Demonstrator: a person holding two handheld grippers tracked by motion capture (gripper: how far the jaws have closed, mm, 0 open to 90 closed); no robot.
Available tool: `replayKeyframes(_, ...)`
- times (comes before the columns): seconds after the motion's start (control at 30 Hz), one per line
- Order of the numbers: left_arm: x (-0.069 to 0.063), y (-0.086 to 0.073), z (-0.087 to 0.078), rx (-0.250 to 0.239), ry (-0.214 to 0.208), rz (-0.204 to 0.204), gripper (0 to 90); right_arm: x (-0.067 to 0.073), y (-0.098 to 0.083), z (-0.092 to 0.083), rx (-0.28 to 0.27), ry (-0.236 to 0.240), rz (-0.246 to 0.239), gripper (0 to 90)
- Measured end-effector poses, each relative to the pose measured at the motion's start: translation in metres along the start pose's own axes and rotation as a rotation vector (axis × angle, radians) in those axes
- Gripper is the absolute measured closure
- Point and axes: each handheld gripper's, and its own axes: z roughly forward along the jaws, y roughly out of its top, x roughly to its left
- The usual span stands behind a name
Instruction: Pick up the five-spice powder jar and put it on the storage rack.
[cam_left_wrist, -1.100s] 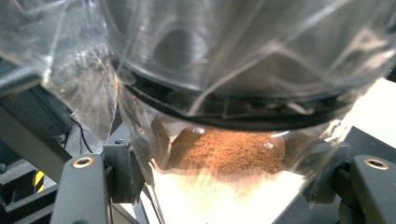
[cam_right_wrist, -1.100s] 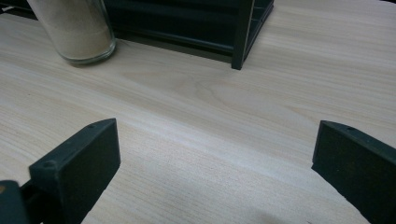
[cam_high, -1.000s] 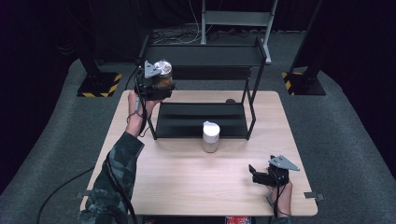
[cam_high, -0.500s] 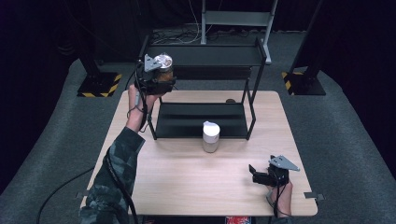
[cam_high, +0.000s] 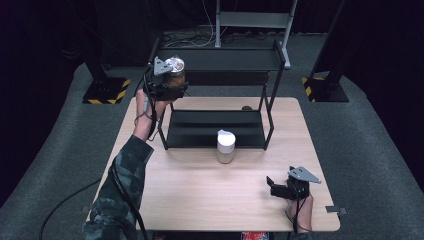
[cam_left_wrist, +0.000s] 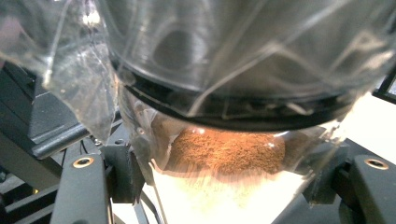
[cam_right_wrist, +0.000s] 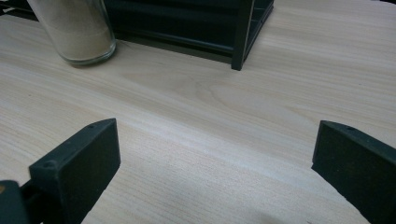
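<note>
Since a second ago the left gripper (cam_high: 167, 85) has carried its clear jar (cam_high: 174, 69) of brown powder slightly toward twelve o'clock, jaws clamped on it beside the black shelf's (cam_high: 220, 60) top tier. Right gripper (cam_high: 280, 189) rests at five o'clock, jaws wide, empty.

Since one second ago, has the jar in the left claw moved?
Yes. The jar in the left claw has risen slightly toward the top shelf of the rack, judged in the high view.

floor: grey carpet (cam_high: 370, 150) | table: light wood (cam_high: 200, 195) | backdrop: dark | stand bases: yellow-black striped (cam_high: 106, 93)
</note>
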Motion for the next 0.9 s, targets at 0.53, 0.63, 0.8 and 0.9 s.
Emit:
replayKeyframes(0.53,0.006,0.013,-0.013,-0.044,-0.023,-0.007,30.3,0.000,0.000,0.000,0.001,-0.001,0.000,0.0)
replayKeyframes(0.63,0.007,0.015,-0.014,-0.054,-0.025,-0.009,30.3,0.000,0.000,0.000,0.000,0.000,-0.001,0.0)
replayKeyframes(0.8,0.012,0.021,-0.016,-0.063,-0.027,-0.021,30.3,0.000,0.000,0.000,0.000,-0.001,-0.002,0.0)
replayKeyframes(0.9,0.015,0.023,-0.017,-0.064,-0.035,-0.032,30.3,0.000,0.000,0.000,0.000,-0.001,-0.002,0.0)
